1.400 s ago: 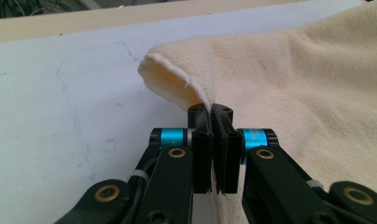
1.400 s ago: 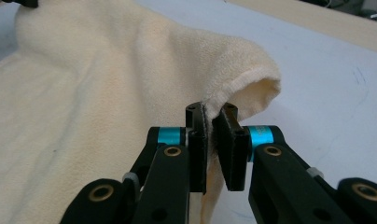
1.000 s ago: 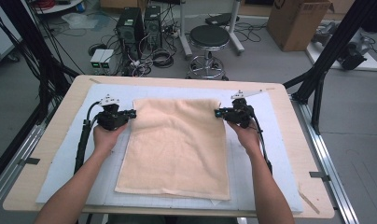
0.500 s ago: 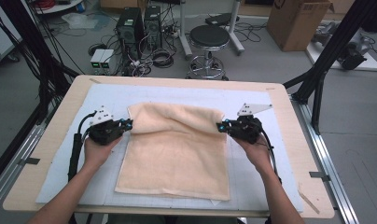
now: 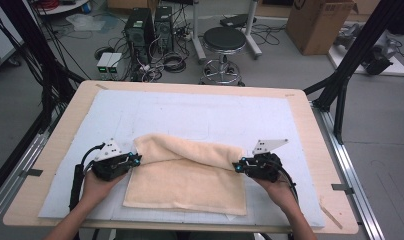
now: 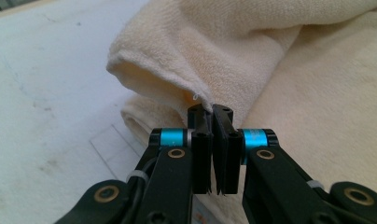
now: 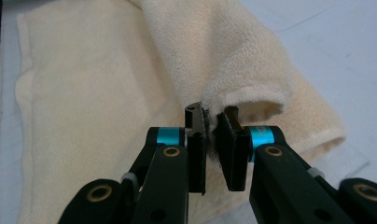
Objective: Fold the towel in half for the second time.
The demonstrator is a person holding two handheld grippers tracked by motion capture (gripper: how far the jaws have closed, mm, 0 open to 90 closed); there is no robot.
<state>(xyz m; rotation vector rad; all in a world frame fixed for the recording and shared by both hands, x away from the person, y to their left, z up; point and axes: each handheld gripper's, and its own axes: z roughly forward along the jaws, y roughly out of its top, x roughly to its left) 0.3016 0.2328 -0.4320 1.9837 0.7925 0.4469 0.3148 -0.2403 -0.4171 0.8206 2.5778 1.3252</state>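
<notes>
A cream towel (image 5: 187, 180) lies on the white mat (image 5: 200, 115), its far half lifted and carried toward the near edge in a rolled fold (image 5: 190, 150). My left gripper (image 5: 135, 160) is shut on the towel's left corner; in the left gripper view the jaws pinch the towel's edge (image 6: 196, 95) at the left gripper (image 6: 212, 112). My right gripper (image 5: 237, 167) is shut on the right corner. In the right gripper view the right gripper (image 7: 212, 116) clamps the folded towel's hem (image 7: 252, 95), while the flat towel layer (image 7: 93, 121) lies beneath.
The wooden table (image 5: 310, 130) borders the mat on all sides. On the floor beyond the table are a black stool (image 5: 224, 40), computer towers (image 5: 150, 25), cables and a cardboard box (image 5: 315, 20). Black frame legs (image 5: 345, 75) stand at the right.
Both grippers have pulled the towel's far corners toward the near edge, folding the far half over the near half. The hands have moved back about half the towel's length.
</notes>
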